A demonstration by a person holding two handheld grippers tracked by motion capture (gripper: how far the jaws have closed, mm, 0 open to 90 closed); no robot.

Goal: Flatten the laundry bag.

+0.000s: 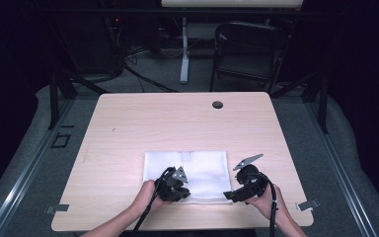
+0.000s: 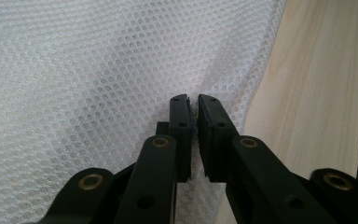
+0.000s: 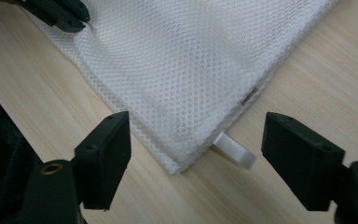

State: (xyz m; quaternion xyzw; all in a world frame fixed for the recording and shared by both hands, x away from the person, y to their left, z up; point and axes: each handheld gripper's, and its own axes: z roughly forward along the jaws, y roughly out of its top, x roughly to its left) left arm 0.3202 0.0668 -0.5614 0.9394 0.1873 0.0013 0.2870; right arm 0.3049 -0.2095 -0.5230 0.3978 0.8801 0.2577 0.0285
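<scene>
The white mesh bag (image 1: 192, 175) lies flat on the table (image 1: 128, 128) near its front edge, long side running left-right; left gripper (image 2: 193, 105) pinches its edge, right gripper (image 3: 196, 149) gapes around a corner

Light wood surface (image 1: 177, 123) with a cable grommet (image 1: 217, 104) near its far edge. Grey carpeted floor (image 1: 153, 79). Black folding chair (image 1: 246, 54) and white stand leg (image 1: 184, 49) behind. Surroundings dark.

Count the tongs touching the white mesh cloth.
1. The left tongs pinch the white mesh cloth at its near edge; the right tongs stand open around its corner, apart.
</scene>
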